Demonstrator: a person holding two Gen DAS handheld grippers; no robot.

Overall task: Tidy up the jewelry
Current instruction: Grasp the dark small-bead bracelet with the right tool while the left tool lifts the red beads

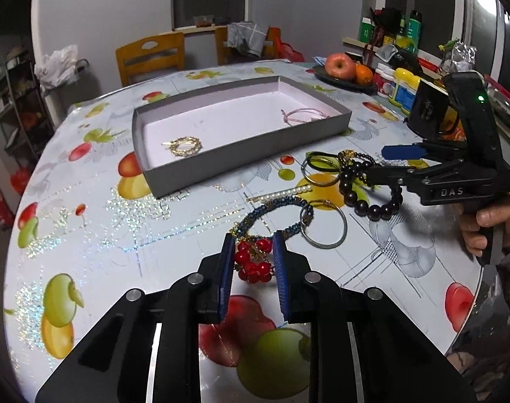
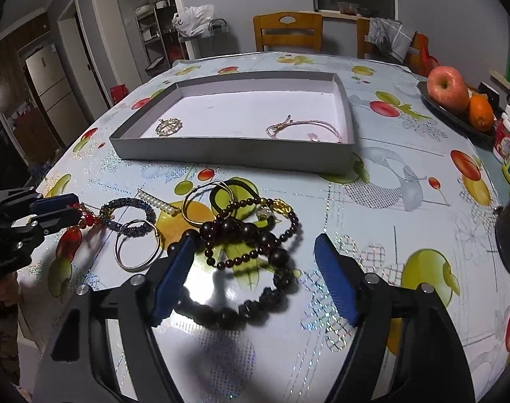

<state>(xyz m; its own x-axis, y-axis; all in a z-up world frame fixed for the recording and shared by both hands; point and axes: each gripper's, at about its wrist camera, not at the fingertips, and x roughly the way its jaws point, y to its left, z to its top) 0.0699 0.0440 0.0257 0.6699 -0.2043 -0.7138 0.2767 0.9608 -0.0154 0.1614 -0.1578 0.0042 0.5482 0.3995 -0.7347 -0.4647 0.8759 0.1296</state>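
A grey shallow box (image 1: 221, 163) (image 2: 221, 152) on the table holds a gold brooch (image 1: 184, 145) (image 2: 168, 126) and a pink cord bracelet (image 1: 305, 116) (image 2: 302, 129). Loose jewelry lies in front of it: a red bead cluster (image 1: 253, 262) (image 2: 84, 220), a blue beaded bracelet (image 1: 271, 213) (image 2: 127, 213), a pearl pin (image 1: 282, 193), metal hoops (image 1: 323, 223) (image 2: 137, 247) and dark bead bracelets (image 1: 369, 194) (image 2: 251, 235). My left gripper (image 1: 253, 248) (image 2: 58, 210) has its pads around the red cluster, with gaps on both sides. My right gripper (image 2: 255, 252) (image 1: 386, 163) is open over the dark beads.
A plate (image 2: 453, 114) with an apple (image 1: 339, 65) and an orange stands at the back right, beside jars (image 1: 402, 87) and bottles. Wooden chairs (image 1: 151, 55) stand behind the table. The table edge runs close on the right in the left wrist view.
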